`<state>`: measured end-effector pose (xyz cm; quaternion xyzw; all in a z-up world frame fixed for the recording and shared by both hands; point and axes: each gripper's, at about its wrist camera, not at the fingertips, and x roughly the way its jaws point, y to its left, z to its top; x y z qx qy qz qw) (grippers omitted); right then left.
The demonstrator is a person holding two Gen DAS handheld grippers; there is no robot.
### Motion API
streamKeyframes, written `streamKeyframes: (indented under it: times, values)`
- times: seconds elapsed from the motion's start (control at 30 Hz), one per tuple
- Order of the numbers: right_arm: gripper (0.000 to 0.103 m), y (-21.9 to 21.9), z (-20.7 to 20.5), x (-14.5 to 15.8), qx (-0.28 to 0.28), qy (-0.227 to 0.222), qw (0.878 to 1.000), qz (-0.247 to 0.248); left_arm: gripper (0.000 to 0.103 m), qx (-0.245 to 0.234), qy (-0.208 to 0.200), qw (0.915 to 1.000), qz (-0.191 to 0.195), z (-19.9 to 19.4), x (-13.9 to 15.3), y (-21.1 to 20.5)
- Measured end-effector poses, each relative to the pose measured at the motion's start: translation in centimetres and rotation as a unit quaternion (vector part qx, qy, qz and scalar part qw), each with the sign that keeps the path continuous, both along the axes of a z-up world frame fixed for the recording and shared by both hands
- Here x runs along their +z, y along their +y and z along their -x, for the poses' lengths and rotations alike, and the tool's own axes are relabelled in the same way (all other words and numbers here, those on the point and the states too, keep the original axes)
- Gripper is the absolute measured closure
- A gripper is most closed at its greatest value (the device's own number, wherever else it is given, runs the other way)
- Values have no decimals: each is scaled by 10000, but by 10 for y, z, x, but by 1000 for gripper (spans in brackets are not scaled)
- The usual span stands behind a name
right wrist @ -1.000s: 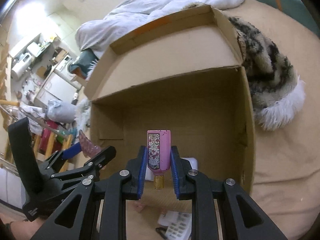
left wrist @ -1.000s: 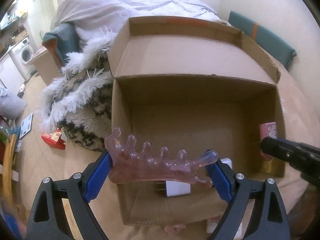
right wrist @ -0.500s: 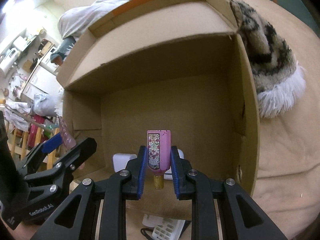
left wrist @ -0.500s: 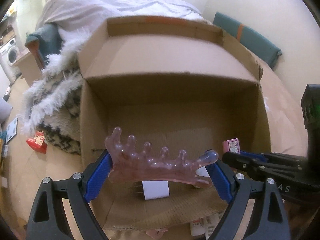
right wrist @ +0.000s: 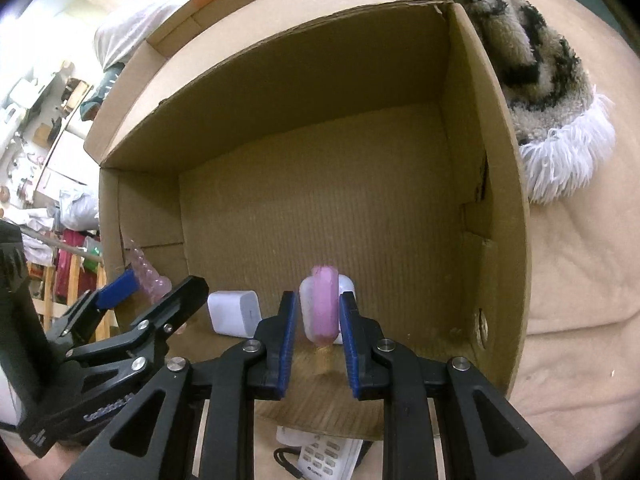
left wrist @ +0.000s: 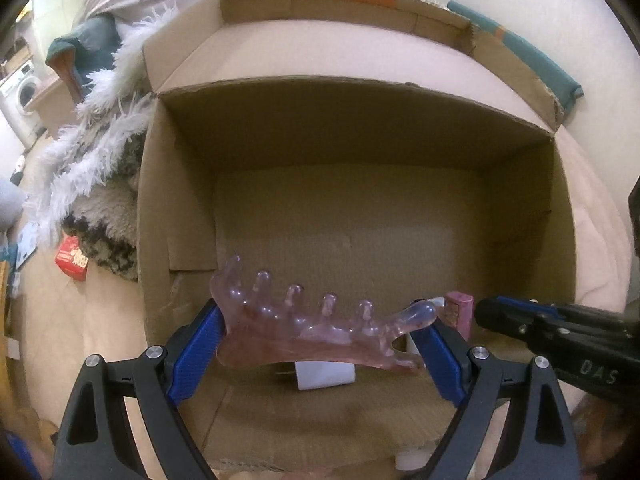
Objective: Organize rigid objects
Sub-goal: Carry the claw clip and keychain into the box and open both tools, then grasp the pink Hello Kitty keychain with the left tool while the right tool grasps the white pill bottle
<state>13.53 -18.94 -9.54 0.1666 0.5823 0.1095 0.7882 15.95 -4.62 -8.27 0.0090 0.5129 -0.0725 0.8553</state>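
Observation:
A large open cardboard box (left wrist: 360, 184) lies on a beige bed; it also shows in the right wrist view (right wrist: 320, 184). My left gripper (left wrist: 320, 340) is shut on a translucent pink comb-shaped massager (left wrist: 316, 328), held at the box's near edge. My right gripper (right wrist: 318, 320) has opened a little around a small pink bottle (right wrist: 323, 304), which tilts and drops between the blue pads inside the box. The bottle also shows in the left wrist view (left wrist: 459, 312). A white charger plug (right wrist: 234, 312) lies on the box floor, seen too in the left wrist view (left wrist: 324, 374).
A furry patterned throw (right wrist: 536, 64) lies beside the box. A white remote (right wrist: 320, 454) lies on the bed just before the box. A red carton (left wrist: 72, 258) sits on the bed at left. A second white item (right wrist: 347, 286) sits behind the bottle.
Both grippers moved forward into the box mouth. The right gripper's jaws widened and the pink bottle tipped over, slipping down from its upright hold.

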Motion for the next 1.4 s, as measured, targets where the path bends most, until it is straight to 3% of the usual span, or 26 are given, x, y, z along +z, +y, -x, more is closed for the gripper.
streamKeyframes:
  times: [0.23, 0.33, 0.43, 0.57, 0.63, 0.67, 0.7, 0.8, 1.0, 1.17, 1.3, 1.4]
  values:
    - [79, -1, 2, 2, -20, -80, 9999, -98, 13, 28, 99, 9999, -129, -1, -7, -8]
    - [79, -1, 3, 5, -14, -135, 9998, -110, 13, -15, -49, 9998, -198, 3, -5, -12]
    - [79, -1, 3, 9, 3, -199, 9998, -47, 4, 1, -224, 9995, -220, 7, 1, -14]
    - [77, -1, 5, 16, -15, -382, 9993, -40, 1, 5, -180, 9998, -81, 8, 2, -13]
    - [54, -4, 6, 20, -65, -489, 9987, -82, 1, -6, -167, 9998, -79, 9, 2, -13]
    - [27, -5, 7, 23, -111, -541, 9984, -115, 1, -10, -157, 9998, -78, 10, 4, -11]
    - [20, -7, 8, 25, -173, -592, 9980, -115, 1, -15, -135, 9999, -48, 10, 3, -11]
    - [20, -9, 8, 27, -218, -590, 9980, -104, 1, -53, -72, 9999, 141, 10, 8, -6]
    - [20, -13, 9, 25, -312, -508, 9980, -186, 1, 13, -225, 9997, -51, 10, 13, -8]
    - [20, -17, 10, 27, -357, -511, 9979, -181, 1, 15, -272, 9996, 45, 14, 17, -3]
    - [20, -16, 12, 30, -307, -553, 9979, -144, 1, 93, -335, 9987, 381, 28, 37, 5]
    - [20, -18, 18, 38, -286, -646, 9974, -127, 1, 187, -413, 9982, 380, 36, 52, 11]
